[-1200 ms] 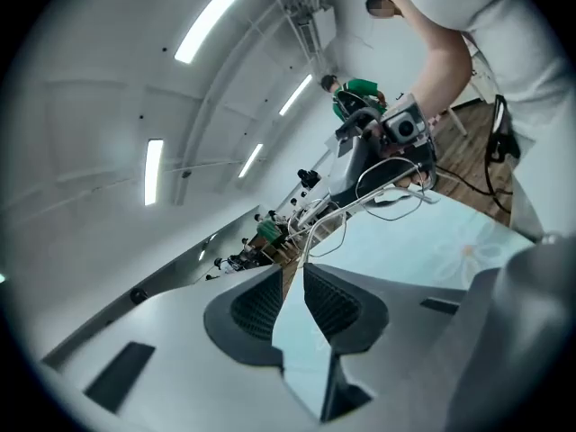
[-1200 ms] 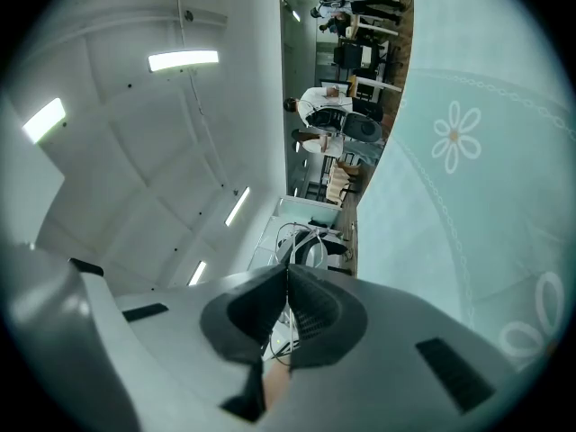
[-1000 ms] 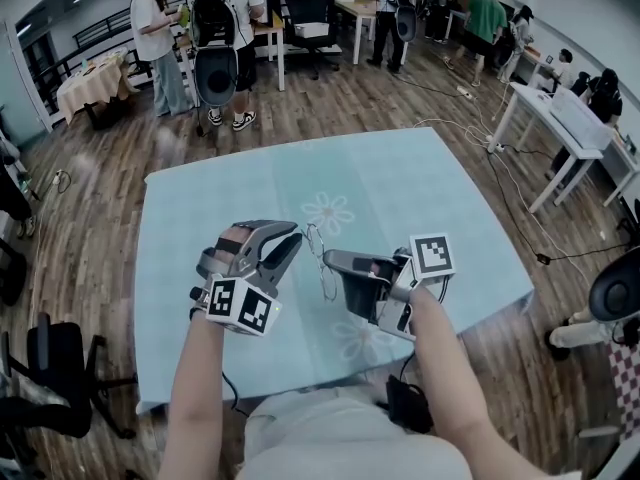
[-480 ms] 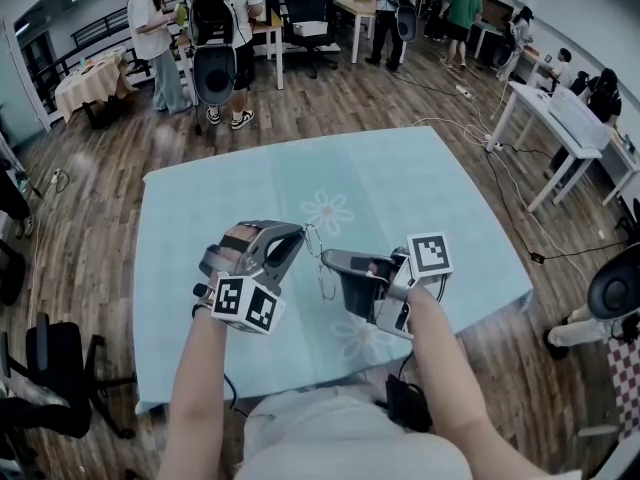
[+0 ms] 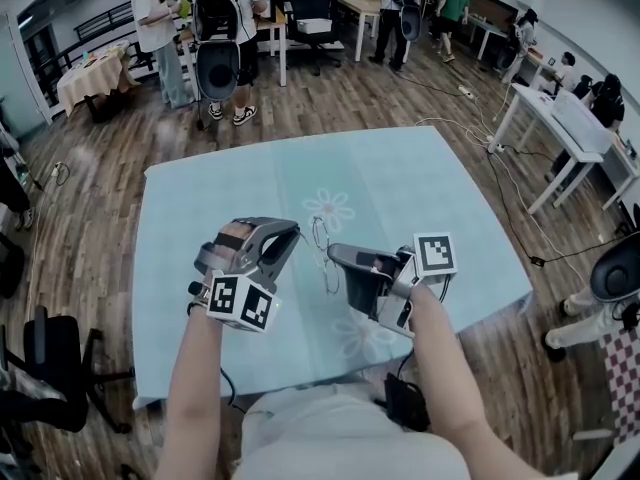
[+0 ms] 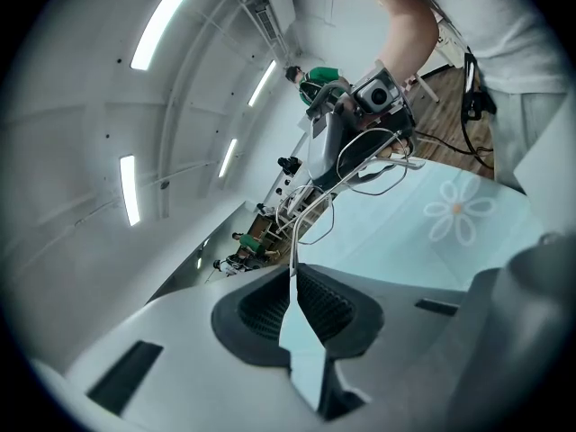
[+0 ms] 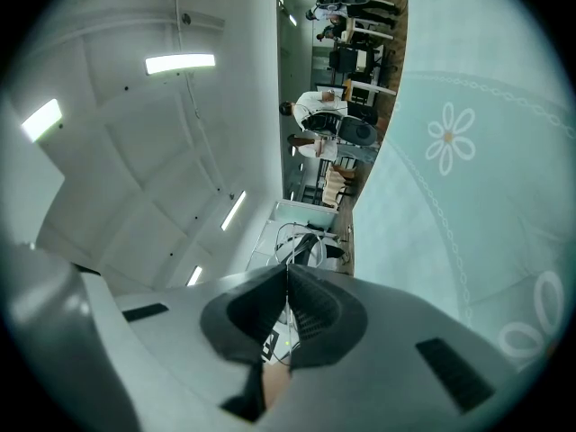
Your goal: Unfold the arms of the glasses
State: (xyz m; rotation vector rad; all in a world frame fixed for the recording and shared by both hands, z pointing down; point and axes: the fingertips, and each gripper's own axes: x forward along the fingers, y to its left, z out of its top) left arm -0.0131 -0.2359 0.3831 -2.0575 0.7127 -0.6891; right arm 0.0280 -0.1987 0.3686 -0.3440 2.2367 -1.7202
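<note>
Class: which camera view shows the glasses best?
The left gripper view: the glasses show large, one arm in the left tool, whose jaws have just been closing on it. The head view shows them small, held by the right tool; the right gripper view shows only a thin wire in its jaws.

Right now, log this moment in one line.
left tool: jaws just closed, gripping glasses | right tool: shut on glasses | glasses: held between both tools above table

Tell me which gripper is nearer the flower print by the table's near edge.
Right. The right gripper hangs just over that flower print; the left gripper, jaws just closed on the glasses, is off to its left.
</note>
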